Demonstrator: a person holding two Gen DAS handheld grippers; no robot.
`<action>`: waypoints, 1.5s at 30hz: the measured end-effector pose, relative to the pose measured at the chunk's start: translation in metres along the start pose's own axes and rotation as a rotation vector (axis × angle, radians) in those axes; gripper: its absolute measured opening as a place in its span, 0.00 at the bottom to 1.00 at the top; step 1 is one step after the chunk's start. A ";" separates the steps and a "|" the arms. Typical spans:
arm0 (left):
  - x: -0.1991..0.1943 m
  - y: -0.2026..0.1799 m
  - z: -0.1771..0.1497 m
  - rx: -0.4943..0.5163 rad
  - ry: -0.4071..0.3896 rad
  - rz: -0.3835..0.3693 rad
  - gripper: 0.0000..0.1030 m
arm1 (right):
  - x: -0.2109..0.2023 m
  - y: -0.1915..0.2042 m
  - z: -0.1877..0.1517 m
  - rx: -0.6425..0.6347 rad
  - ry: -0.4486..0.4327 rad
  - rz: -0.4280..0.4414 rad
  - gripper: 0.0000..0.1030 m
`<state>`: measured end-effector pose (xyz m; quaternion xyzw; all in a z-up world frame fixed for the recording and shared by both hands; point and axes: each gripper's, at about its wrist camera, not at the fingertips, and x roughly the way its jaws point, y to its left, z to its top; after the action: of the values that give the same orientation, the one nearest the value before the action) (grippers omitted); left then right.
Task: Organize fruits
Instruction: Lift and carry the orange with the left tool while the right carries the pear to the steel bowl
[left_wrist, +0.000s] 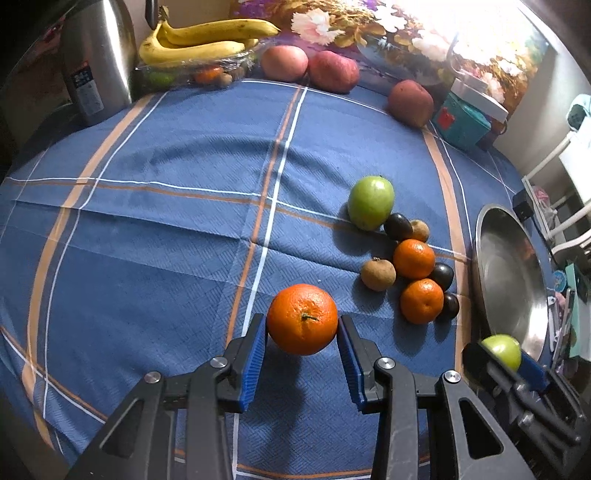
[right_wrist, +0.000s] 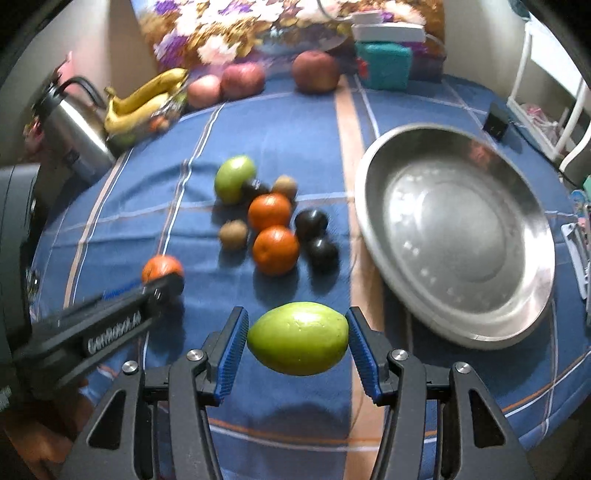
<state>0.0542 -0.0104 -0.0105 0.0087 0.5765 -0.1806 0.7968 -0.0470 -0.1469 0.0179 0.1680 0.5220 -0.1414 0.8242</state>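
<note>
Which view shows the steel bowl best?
Right wrist view: the steel bowl shows whole, with its rim and empty inside, right of the green fruit in the jaws. Left wrist view catches the bowl only edge-on at the right border, squeezed by the lens.

Dim, window glare, blurred right view

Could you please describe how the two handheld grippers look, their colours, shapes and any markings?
Both look alike. The left gripper and the right gripper have black frames with triangular cut-outs, round silver bolts at the joints, and two fingers faced with blue ribbed pads. In the right wrist view, the left gripper's side shows white lettering, too blurred to read. No cables, hands or sleeves are visible.
</note>
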 end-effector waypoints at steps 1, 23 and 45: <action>-0.001 0.000 0.002 0.000 -0.003 0.008 0.40 | -0.002 0.000 0.002 0.008 -0.006 -0.005 0.54; 0.004 -0.043 0.060 0.043 -0.036 0.047 0.40 | 0.007 -0.032 0.075 0.108 -0.037 -0.086 0.54; -0.003 -0.162 0.057 0.267 -0.095 -0.027 0.40 | -0.006 -0.147 0.080 0.307 -0.044 -0.250 0.54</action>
<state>0.0569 -0.1733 0.0427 0.0985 0.5092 -0.2667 0.8123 -0.0441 -0.3133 0.0362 0.2224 0.4932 -0.3242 0.7760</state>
